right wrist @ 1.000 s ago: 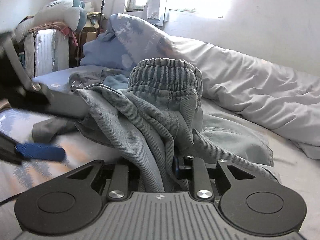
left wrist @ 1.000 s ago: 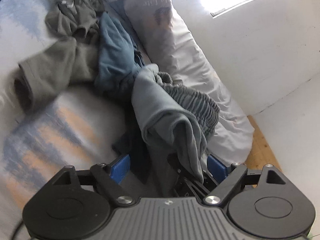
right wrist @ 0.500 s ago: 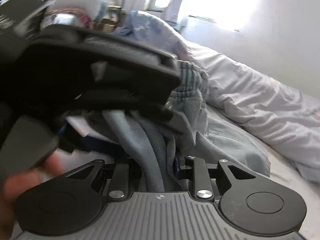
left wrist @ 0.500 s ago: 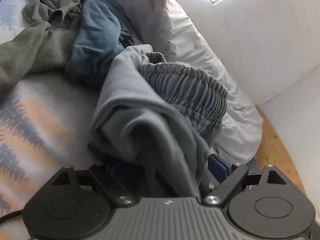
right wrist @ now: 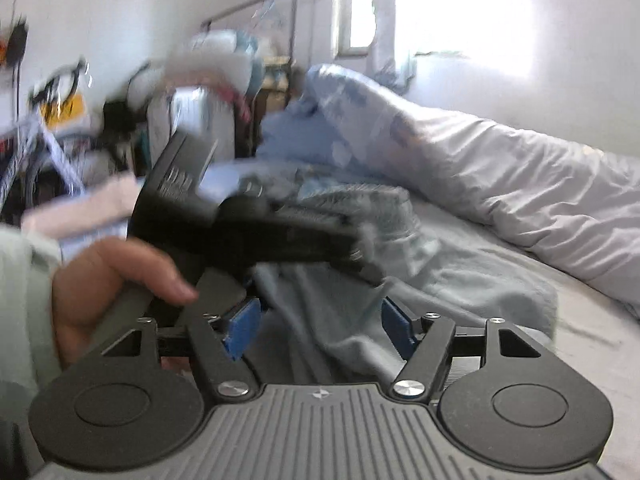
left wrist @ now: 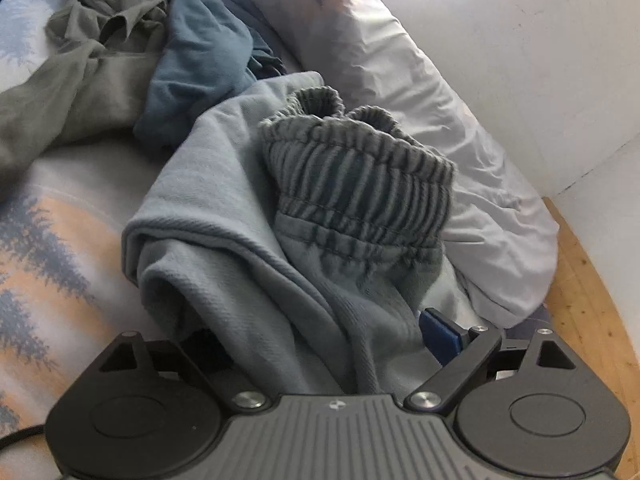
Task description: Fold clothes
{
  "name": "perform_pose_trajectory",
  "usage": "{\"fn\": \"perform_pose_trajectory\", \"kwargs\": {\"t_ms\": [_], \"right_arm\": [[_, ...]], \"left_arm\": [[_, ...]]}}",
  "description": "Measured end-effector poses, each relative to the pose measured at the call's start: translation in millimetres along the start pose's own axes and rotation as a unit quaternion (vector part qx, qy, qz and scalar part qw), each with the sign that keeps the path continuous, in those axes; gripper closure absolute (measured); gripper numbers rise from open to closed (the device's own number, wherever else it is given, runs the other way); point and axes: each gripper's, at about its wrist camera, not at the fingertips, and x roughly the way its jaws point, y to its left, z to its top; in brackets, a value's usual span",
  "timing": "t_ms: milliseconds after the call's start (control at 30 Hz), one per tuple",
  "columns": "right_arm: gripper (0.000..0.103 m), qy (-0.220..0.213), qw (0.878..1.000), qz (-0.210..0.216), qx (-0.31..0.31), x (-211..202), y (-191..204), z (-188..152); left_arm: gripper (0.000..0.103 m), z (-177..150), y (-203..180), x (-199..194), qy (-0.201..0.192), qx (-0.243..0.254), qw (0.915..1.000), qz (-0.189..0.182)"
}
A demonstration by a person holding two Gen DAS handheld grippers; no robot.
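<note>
In the left wrist view, an olive-grey sweatshirt (left wrist: pixel 80 80) sprawls at ten o'clock on the tree-printed bedsheet (left wrist: pixel 44 248), with a crumpled teal garment (left wrist: pixel 200 56) just beside it at eleven. The grey-blue sweatpants (left wrist: pixel 260 240) fill the centre, their ribbed elastic waistband (left wrist: pixel 360 184) bunched up at one o'clock, against the pale duvet (left wrist: pixel 460 120). The left gripper (left wrist: pixel 320 340) has the sweatpants' cloth heaped between its jaws; only one blue pad (left wrist: pixel 438 334) shows, so I cannot tell whether it clamps. In the right wrist view, a hand (right wrist: pixel 108 280) at nine o'clock holds the blurred left gripper. The right gripper (right wrist: pixel 320 326) stands wide, its blue pads (right wrist: pixel 242 326) apart on either side of the sweatpants.
</note>
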Motion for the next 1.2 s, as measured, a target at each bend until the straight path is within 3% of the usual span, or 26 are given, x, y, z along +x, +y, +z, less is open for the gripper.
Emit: {"fn": "perform_pose_trajectory", "kwargs": {"t_ms": [267, 400, 533, 600, 700, 833, 1000, 1100, 1200], "right_arm": [[0.031, 0.013, 0.999, -0.03, 0.024, -7.4, -26.9, -12.7], [0.031, 0.021, 0.997, -0.025, 0.07, -9.2, -46.6, -22.0], [0.026, 0.007, 0.986, -0.036, 0.164, -22.4, -81.3, -30.3], [0.022, 0.011, 0.974, -0.027, 0.224, -28.2, -100.5, -38.5], [0.021, 0.036, 0.949, -0.003, 0.313, -30.8, -126.9, -55.9], [0.021, 0.063, 0.901, 0.022, 0.429, -30.4, -152.9, -85.3], [0.021, 0.067, 0.837, 0.043, 0.542, -20.6, -175.1, -117.7], [0.021, 0.05, 0.82, 0.072, 0.566, -7.9, -176.7, -121.8], [0.019, 0.043, 0.812, 0.085, 0.576, 9.7, -177.8, -119.6]], "left_arm": [[0.013, 3.6, 7.7, 9.3, -0.008, -0.036, 0.9993, 0.012], [0.029, 8.0, 23.6, 9.5, -0.004, -0.091, 0.9958, -0.008], [0.046, 12.6, 40.5, 8.5, 0.002, -0.151, 0.988, -0.032], [0.056, 15.0, 48.9, 8.0, 0.005, -0.181, 0.9825, -0.044], [0.062, 22.2, 45.7, 3.3, 0.006, -0.201, 0.9778, -0.061], [0.064, 30.4, 40.2, 0.9, 0.003, -0.205, 0.9756, -0.078], [0.064, 27.5, 46.8, 4.1, 0.002, -0.213, 0.9733, -0.085], [0.064, 26.4, 50.4, 5.4, 0.002, -0.214, 0.9726, -0.091], [0.064, 27.3, 53.7, 8.2, 0.005, -0.212, 0.9726, -0.095]]}}
